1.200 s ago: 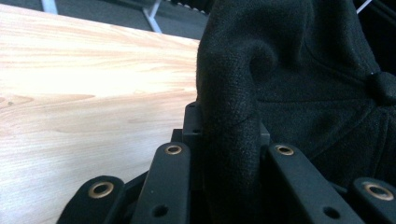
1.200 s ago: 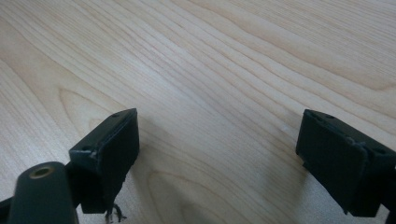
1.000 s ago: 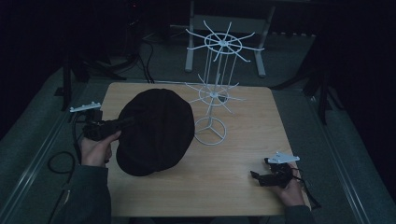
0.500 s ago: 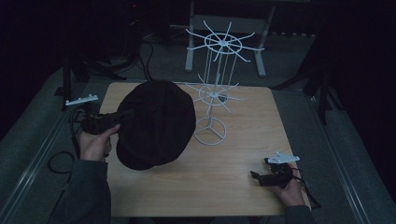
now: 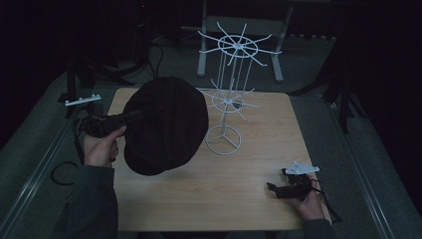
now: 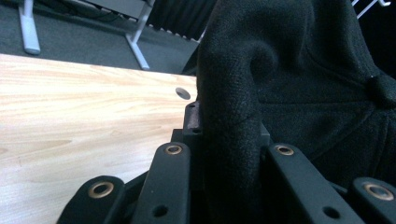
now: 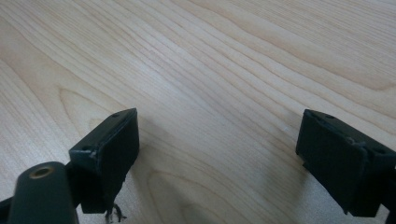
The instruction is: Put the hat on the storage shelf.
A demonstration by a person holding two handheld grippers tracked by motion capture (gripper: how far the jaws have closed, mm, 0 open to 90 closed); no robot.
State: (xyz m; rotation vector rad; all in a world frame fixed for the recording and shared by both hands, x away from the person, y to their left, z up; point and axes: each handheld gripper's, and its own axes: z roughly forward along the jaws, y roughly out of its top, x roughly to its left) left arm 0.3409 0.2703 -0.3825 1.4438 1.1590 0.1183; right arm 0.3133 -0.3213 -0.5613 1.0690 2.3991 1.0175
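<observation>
The left gripper's (image 5: 130, 117) black fingers (image 6: 170, 186) are pinched tight on a fold at the edge of a black felt cap (image 5: 166, 124), which hangs lifted over the left half of the wooden table (image 5: 259, 129), its crown facing up toward the high camera and its right edge close to the white wire display rack (image 5: 226, 107). So the pickup looks done; what is left, as I judge it, is carrying the cap to one of the rack's hooks and hanging it (none of the hooks holds anything yet). The lower ring of arms sticks out toward the cap, so the cap probably has to rise further to clear them, and the ring base (image 5: 223, 140) stands just beside the cap's lower rim. Farther right the tabletop is bare, and near its right front corner the right gripper (image 5: 275, 188) rests low over the wood, its fingers (image 7: 112, 154) spread wide with nothing between them.
</observation>
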